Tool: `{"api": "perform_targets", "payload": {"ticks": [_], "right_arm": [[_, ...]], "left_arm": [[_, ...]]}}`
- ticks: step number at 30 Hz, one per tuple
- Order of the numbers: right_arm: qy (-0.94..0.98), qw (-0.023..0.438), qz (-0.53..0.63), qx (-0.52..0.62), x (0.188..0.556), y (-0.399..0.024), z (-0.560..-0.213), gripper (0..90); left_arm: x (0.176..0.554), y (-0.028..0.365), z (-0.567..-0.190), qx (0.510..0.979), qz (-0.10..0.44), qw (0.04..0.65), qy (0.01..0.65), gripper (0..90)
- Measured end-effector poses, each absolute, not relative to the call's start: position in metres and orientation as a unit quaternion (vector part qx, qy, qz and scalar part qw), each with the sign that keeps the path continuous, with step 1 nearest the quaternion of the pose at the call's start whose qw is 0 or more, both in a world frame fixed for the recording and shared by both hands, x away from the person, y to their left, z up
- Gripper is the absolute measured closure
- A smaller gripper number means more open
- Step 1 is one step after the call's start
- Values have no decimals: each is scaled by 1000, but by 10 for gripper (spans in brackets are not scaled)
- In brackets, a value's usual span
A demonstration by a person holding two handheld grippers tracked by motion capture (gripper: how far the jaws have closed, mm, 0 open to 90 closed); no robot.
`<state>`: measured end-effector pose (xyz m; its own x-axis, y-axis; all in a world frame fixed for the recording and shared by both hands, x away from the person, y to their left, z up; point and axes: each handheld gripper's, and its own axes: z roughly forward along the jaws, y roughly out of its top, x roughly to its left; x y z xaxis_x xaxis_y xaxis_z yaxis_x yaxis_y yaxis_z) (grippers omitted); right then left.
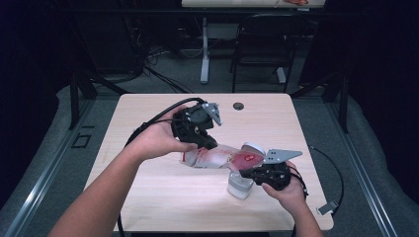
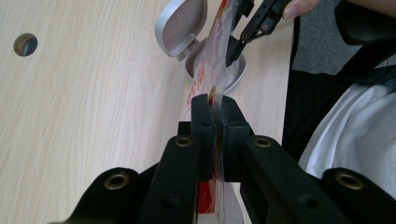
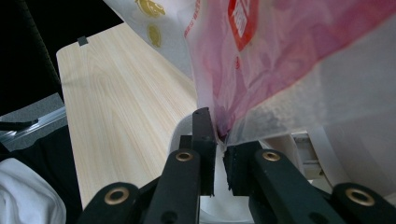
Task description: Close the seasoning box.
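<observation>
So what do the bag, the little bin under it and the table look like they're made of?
The bag looks like thin, glossy plastic film: partly see-through, creased, printed in red, pinched by the left gripper and the right gripper. The bin seems plastic or metal, with a satin silver flip lid; I can't tell which. The table shows pale, matte wood grain, probably laminate.

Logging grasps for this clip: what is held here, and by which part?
Both grippers hold one clear plastic bag with red print: the left gripper pinches one edge, the right gripper the other end, over the open container.
</observation>
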<state>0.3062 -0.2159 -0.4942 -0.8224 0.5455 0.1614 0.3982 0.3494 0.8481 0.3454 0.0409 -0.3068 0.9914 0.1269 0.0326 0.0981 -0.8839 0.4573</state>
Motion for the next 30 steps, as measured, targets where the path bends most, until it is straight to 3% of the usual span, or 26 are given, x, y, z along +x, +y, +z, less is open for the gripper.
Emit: {"api": "perform_targets", "payload": {"ticks": [30], "right_arm": [[816,73,494,290,307,-217,-495,842]], "left_arm": [[344,38,-306,970,30,232,61,873]]}}
